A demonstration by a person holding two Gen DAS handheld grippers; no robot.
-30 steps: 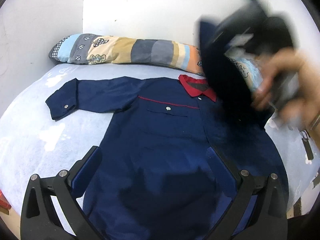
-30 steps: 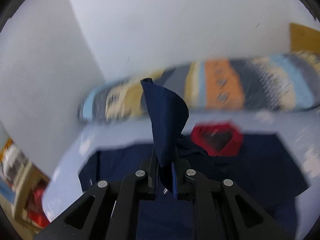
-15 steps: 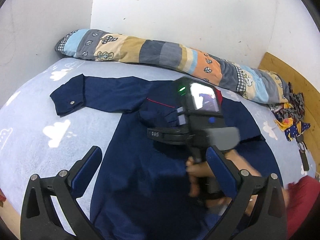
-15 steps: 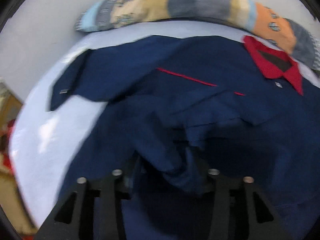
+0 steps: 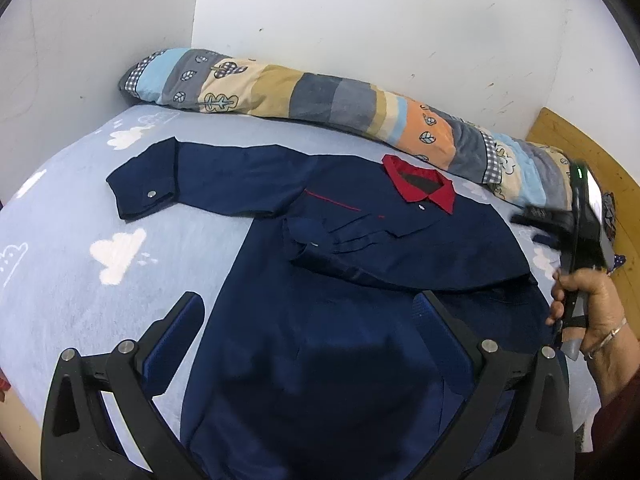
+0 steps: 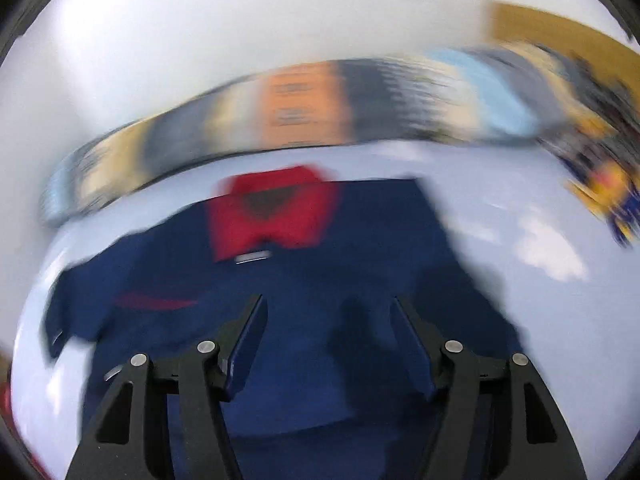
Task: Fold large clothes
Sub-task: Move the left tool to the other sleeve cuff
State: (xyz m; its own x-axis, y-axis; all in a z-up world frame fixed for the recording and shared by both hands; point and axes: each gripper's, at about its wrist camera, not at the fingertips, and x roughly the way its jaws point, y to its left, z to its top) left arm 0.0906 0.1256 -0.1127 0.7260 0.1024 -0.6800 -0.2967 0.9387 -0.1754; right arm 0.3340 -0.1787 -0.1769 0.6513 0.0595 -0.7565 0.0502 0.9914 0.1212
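A navy shirt [image 5: 320,320] with a red collar [image 5: 420,184] lies flat on the light blue bed sheet [image 5: 80,280]. Its right sleeve [image 5: 380,252] is folded across the chest. Its left sleeve [image 5: 192,184] lies stretched out to the left. My left gripper [image 5: 308,332] is open and empty above the shirt's lower part. My right gripper [image 6: 328,332] is open and empty above the shirt [image 6: 320,320]; that view is blurred. The right gripper's body [image 5: 580,240] shows at the right edge of the left wrist view, held by a hand.
A long patchwork bolster [image 5: 320,92] lies along the white wall behind the shirt. A wooden board [image 5: 592,152] and a small pile of patterned cloth [image 6: 608,184] are at the far right. White walls close the back and the left.
My right gripper let go of the right sleeve, leaving it folded across the chest, then swung away to the right and opened. My left gripper stayed open over the hem.
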